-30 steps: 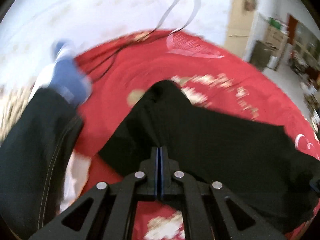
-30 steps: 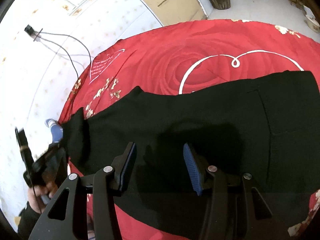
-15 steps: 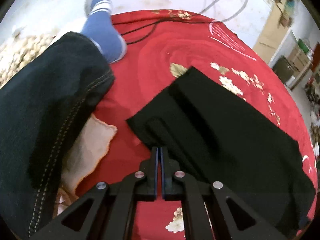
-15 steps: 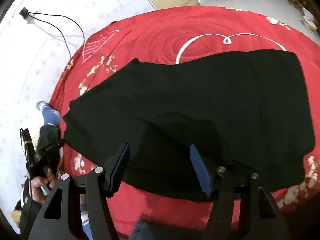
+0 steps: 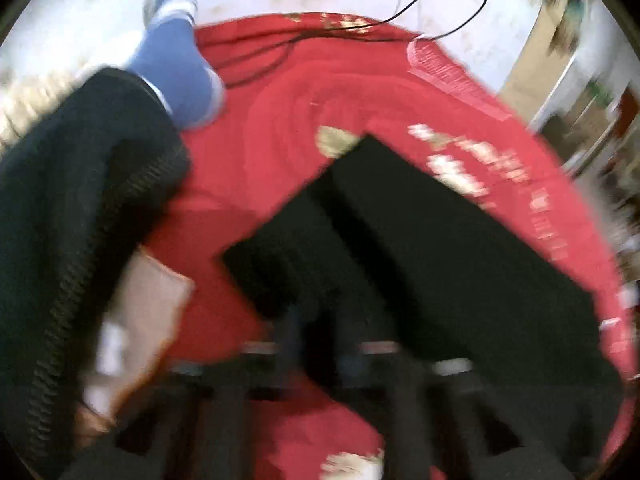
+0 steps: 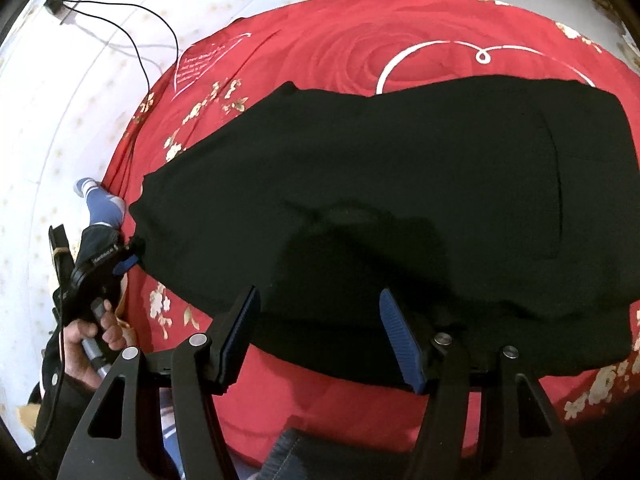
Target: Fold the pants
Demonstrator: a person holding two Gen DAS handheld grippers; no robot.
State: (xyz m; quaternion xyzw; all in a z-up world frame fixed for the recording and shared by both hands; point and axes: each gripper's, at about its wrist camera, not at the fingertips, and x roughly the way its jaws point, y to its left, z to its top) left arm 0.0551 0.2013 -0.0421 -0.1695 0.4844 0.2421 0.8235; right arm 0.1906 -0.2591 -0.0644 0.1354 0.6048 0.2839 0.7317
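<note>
Black pants [image 6: 400, 208] lie spread flat across a red rose-print cover [image 6: 360, 48], leg ends to the left. They also show in the blurred left wrist view [image 5: 420, 248]. My right gripper [image 6: 320, 332] is open and empty, hovering above the near edge of the pants. My left gripper [image 5: 320, 332] is at the leg-end corner of the pants; the blur hides whether its jaws are parted. It also shows in the right wrist view [image 6: 128, 256], at that corner.
The person's dark-trousered leg [image 5: 80, 208] and blue-socked foot [image 5: 176, 72] rest at the cover's left edge. A black cable [image 6: 132, 32] runs over the white floor to the cover. A beige cloth [image 5: 140, 320] lies beside the leg.
The left gripper laid the pants' leg end down flat on the cover and now moves fast, blurring its view. The right gripper rose back a little, staying open.
</note>
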